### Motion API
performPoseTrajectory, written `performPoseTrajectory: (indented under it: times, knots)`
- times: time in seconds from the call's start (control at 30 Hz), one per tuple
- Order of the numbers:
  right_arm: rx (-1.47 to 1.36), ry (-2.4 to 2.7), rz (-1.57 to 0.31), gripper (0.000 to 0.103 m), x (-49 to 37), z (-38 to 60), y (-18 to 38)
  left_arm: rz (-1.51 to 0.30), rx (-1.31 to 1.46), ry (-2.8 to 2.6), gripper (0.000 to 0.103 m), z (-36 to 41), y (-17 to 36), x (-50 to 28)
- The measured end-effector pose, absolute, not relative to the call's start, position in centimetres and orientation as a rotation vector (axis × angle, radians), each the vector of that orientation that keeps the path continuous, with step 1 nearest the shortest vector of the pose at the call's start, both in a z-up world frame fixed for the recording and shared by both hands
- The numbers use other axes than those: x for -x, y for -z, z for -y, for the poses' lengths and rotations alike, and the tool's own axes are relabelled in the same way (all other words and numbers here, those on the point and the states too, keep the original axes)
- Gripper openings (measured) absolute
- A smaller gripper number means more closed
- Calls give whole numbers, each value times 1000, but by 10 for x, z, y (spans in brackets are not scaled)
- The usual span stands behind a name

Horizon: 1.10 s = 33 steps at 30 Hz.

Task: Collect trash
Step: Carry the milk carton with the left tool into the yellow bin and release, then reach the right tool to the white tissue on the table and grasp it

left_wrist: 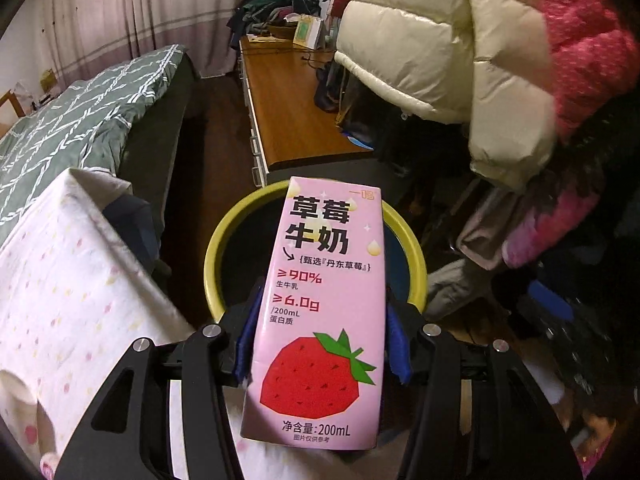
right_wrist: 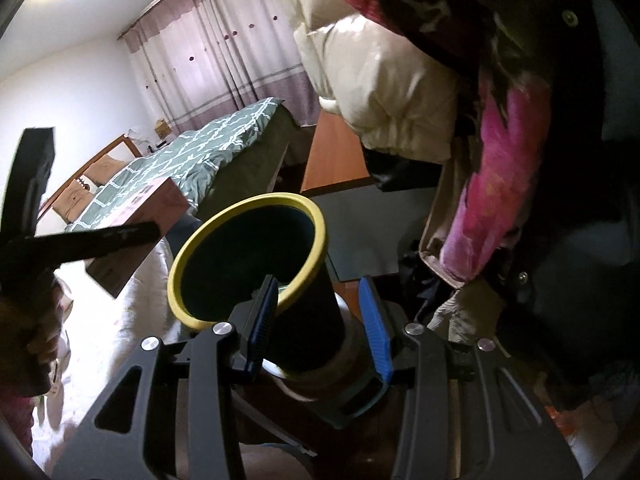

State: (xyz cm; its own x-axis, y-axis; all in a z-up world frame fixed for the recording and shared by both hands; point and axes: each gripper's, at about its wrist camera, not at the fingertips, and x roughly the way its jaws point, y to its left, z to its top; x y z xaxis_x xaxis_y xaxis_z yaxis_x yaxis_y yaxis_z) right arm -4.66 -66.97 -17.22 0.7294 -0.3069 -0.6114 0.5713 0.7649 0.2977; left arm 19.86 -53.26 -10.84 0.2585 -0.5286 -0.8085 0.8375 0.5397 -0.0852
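A pink strawberry-milk carton (left_wrist: 320, 304) fills the middle of the left wrist view. My left gripper (left_wrist: 324, 300) is shut on it, with a blue pad pressed against each long side. Just beyond and below the carton stands a small dark bin with a yellow rim (left_wrist: 212, 264), its mouth facing up. In the right wrist view my right gripper (right_wrist: 319, 280) straddles the bin (right_wrist: 312, 332), and its blue pads lie against either side of the dark body. The carton (right_wrist: 136, 220) shows blurred at the left, close to the bin's rim.
A bed with a green patterned quilt (left_wrist: 80, 112) lies to the left, and a white spotted cloth (left_wrist: 80, 280) is nearer. A long wooden desk (left_wrist: 288, 112) runs behind the bin. A cream puffy jacket (left_wrist: 420, 40) and pink garments (left_wrist: 580, 40) hang close on the right.
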Motion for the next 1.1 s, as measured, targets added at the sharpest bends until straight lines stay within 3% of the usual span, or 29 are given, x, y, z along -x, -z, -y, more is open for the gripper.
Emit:
performPoseTrajectory:
  times: [0.13, 0.17, 0.2, 0.23, 0.4, 0.53, 0.87, 1.1]
  knots:
    - [-502, 520, -565, 47, 50, 673, 173, -917, -382, 947, 54, 552, 114, -208]
    - [-504, 521, -563, 48, 51, 673, 173, -904, -380, 943, 60, 556, 114, -210]
    - [-505, 521, -563, 48, 51, 673, 173, -894, -382, 934, 78, 558, 114, -212]
    - [-504, 522, -562, 48, 51, 672, 173, -884, -377, 928, 84, 556, 112, -213]
    - [-489, 517, -558, 48, 54, 664, 169, -847, -319, 925, 84, 530, 87, -206]
    - [-470, 500, -563, 48, 51, 653, 165, -768, -294, 900, 94, 478, 57, -189]
    - [-409, 406, -590, 49, 27, 612, 156, -633, -201, 699, 98, 296, 10, -145]
    - [-333, 290, -621, 49, -6, 561, 145, -594, -107, 454, 98, 162, 9, -119]
